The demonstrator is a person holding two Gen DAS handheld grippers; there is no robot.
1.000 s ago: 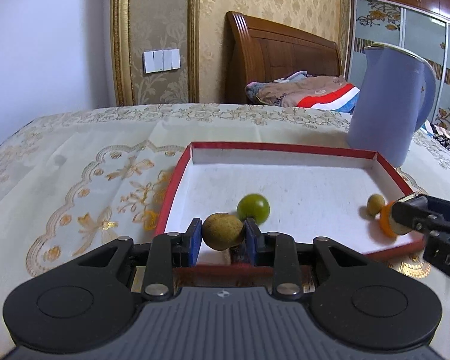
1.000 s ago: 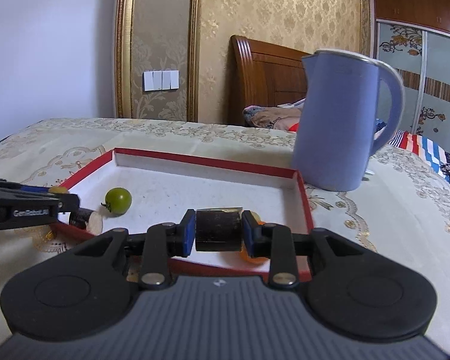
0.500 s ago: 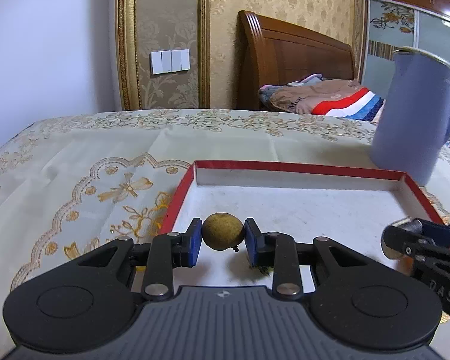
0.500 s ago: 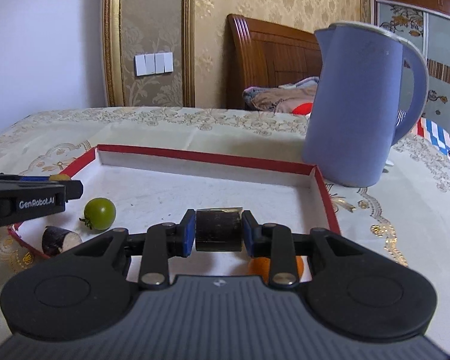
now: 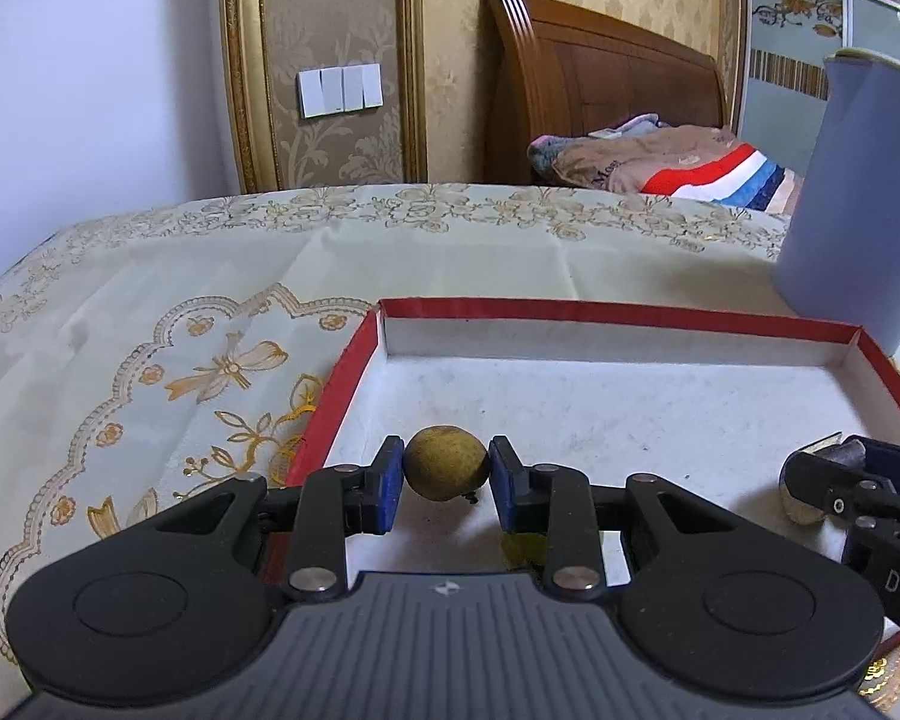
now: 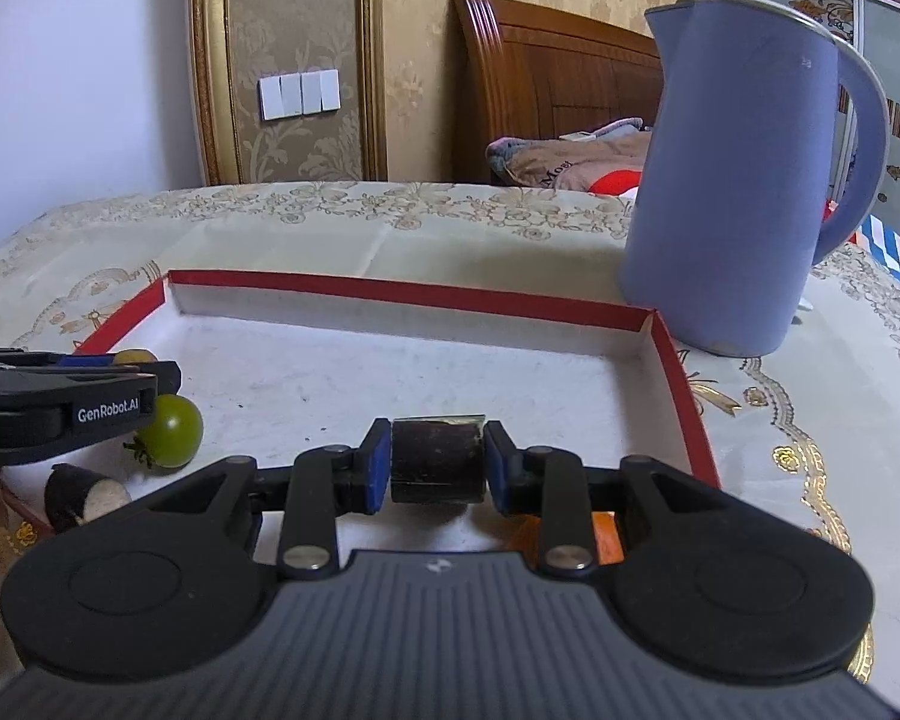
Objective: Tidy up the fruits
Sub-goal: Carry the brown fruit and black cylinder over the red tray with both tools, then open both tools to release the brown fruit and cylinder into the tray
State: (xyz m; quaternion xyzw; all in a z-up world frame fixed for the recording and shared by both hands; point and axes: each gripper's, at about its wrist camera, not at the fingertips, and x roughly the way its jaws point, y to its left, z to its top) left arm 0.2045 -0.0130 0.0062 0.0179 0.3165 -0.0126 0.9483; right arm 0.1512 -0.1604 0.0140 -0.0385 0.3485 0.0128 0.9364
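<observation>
Left gripper (image 5: 447, 474): I'm clamping a brown round fruit (image 5: 447, 471) between its pads.
Right gripper (image 6: 437, 461): I'm gripping a dark cut chunk (image 6: 438, 459).
Ahead: red-rimmed tray (image 6: 414, 295).

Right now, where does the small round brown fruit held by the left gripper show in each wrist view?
Left wrist: small round brown fruit, bottom centre, clamped between the blue pads of the left gripper.
Right wrist: far left, only its top showing behind the left gripper.
Shared landmark: red-rimmed white tray.

Both wrist views sit low and close over the tray (image 5: 630, 313) (image 6: 414, 294), facing the headboard (image 5: 600, 96) (image 6: 558, 90).
</observation>
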